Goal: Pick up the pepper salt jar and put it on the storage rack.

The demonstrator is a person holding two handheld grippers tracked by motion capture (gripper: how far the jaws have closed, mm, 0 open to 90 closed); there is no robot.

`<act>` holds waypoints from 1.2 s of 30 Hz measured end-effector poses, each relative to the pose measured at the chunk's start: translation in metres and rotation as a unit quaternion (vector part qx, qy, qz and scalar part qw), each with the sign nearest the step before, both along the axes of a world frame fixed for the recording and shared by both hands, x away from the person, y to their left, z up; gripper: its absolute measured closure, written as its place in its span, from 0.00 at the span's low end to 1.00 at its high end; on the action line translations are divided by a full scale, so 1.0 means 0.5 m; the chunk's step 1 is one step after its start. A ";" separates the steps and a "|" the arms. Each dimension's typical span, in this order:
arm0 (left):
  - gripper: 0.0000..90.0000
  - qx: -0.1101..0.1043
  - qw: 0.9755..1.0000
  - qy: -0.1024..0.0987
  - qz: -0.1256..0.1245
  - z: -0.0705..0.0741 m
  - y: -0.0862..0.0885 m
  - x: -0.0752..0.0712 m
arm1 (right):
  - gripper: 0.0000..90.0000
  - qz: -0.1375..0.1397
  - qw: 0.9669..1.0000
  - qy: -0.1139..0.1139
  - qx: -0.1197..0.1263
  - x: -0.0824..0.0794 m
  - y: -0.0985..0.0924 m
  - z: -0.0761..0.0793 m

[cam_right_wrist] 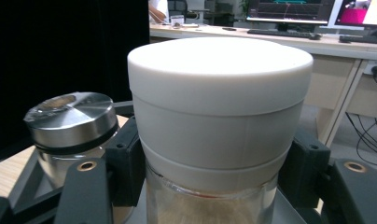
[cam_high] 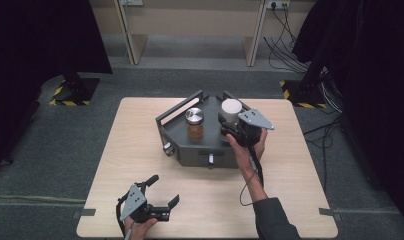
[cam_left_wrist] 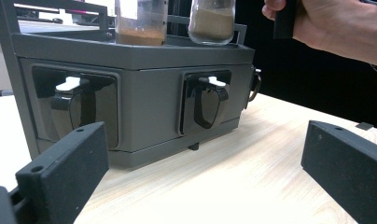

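We hold the right gripper (cam_high: pixel 229 131) over the grey rack (cam_high: pixel 182 145), with its jaws clamped on the white-lidded jar (cam_high: pixel 231 111): in the right gripper view the two black jaws press against the jar (cam_right_wrist: pixel 214 140) from either side just beneath its white cap, the glass running down between them. Beyond the left-hand jaw in that view, close to it, stands the steel-lidded jar (cam_right_wrist: pixel 72 126) on the rack's top shelf; in the high view that jar (cam_high: pixel 194 124) sits on the shelf beside the one we grip. Whether the gripped jar's base touches the shelf, we cannot tell. Our left gripper (cam_high: pixel 162 190) rests low at the near edge of the table (cam_high: pixel 290 200), its jaws wide apart with nothing between them but bare wood. Ahead of those open jaws, in the left gripper view, the rack's front face (cam_left_wrist: pixel 149 88) shows two dark recessed latches, and the two jars' lower parts stand on top, well beyond the jaw tips.
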State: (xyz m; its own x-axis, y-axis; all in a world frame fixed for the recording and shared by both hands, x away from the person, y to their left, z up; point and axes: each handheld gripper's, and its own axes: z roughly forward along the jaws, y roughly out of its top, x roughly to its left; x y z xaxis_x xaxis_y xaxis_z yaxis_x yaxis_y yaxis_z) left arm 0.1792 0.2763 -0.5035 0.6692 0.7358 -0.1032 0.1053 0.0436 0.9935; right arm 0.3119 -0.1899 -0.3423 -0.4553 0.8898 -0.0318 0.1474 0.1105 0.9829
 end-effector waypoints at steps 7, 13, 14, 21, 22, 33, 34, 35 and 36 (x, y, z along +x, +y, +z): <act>0.00 -0.001 1.000 0.000 -0.001 -0.001 -0.001 0.000 | 0.40 -0.006 1.000 0.006 -0.002 0.007 0.008 -0.010; 0.00 0.001 1.000 -0.002 -0.001 0.000 0.000 0.000 | 0.40 -0.013 1.000 0.006 -0.004 0.008 0.016 -0.018; 0.00 0.001 1.000 -0.001 -0.001 0.000 0.000 0.000 | 0.40 -0.014 1.000 0.006 -0.003 0.008 0.016 -0.020; 0.00 0.001 1.000 -0.001 -0.002 0.000 0.000 0.000 | 0.40 -0.018 1.000 0.004 0.002 0.010 0.015 -0.032; 0.00 0.001 1.000 -0.001 -0.002 0.000 -0.001 0.000 | 0.40 -0.019 1.000 0.005 0.003 0.009 0.015 -0.032; 0.00 0.002 1.000 -0.001 -0.002 0.000 0.000 0.000 | 0.38 -0.010 1.000 -0.002 0.004 0.005 0.001 -0.041; 0.00 0.002 1.000 -0.001 -0.002 0.000 -0.001 0.000 | 0.34 -0.014 1.000 -0.004 0.004 0.003 0.002 -0.041; 0.00 0.002 1.000 -0.001 -0.002 0.000 0.000 0.000 | 0.29 -0.017 1.000 -0.006 0.010 0.002 0.002 -0.043; 0.00 0.002 1.000 -0.001 -0.002 0.000 0.000 0.000 | 0.24 -0.019 1.000 -0.004 0.018 0.001 0.000 -0.042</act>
State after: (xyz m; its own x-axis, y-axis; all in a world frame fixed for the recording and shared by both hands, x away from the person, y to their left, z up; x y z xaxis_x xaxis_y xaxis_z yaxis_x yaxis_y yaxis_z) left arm 0.1792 0.2761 -0.5036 0.6727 0.7332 -0.0994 0.1045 0.0388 0.9938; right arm 0.3125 -0.1901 -0.3634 -0.4216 0.9068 -0.0024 0.1434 0.0693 0.9872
